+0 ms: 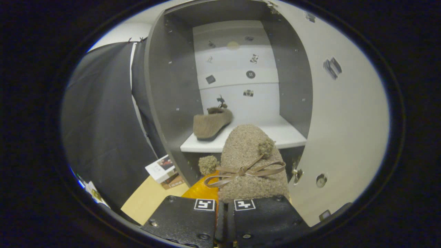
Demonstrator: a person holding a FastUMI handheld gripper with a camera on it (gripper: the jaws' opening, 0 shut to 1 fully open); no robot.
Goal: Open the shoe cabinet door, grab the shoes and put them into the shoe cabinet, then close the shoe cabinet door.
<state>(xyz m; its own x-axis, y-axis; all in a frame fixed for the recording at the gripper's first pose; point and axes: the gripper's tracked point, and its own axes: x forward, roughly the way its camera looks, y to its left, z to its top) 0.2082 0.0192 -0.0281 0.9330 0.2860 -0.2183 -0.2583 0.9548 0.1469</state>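
Fuzzy tan slipper (253, 165) clamped in the gripper (224, 206), toe aimed at the open shoe cabinet (172, 86).

Both fingers press on its heel end; its long axis runs straight ahead toward the white shelf (286, 136), where its mate (211, 123) already sits left. Door (344, 113) stands open, right.

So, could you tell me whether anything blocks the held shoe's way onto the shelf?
Nothing visible: the door stands open, and the shelf is free right of the other shoe. The fingers hold the shoe.
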